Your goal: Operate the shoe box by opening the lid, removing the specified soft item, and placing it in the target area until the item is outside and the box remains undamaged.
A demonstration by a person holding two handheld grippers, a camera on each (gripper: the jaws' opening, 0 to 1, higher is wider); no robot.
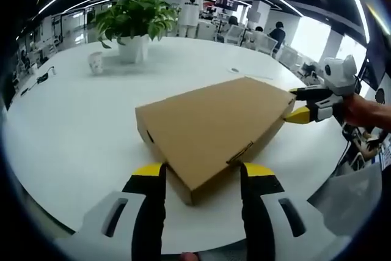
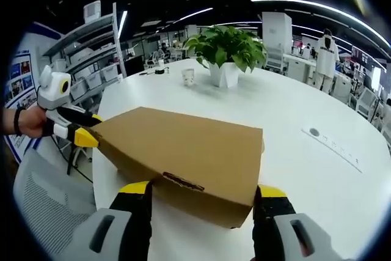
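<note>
A shut brown cardboard shoe box (image 1: 214, 120) lies flat on the round white table (image 1: 73, 126). In the left gripper view my left gripper (image 1: 203, 170) stands open, its yellow-tipped jaws on either side of the box's near corner. My right gripper (image 1: 305, 105) reaches in from the right, its jaws around the box's far right corner. In the right gripper view the box (image 2: 189, 145) fills the middle and my right gripper (image 2: 203, 189) is open, flanking its near end. There the left gripper (image 2: 73, 129), held by a hand, meets the box's left corner. The box's contents are hidden.
A potted green plant (image 1: 134, 22) (image 2: 226, 50) and a paper cup (image 1: 96, 62) (image 2: 189, 76) stand on the table beyond the box. A small round disc (image 2: 314, 132) lies on the table (image 2: 305, 169). A mesh chair (image 2: 43, 212) sits by the table's edge. People stand far behind.
</note>
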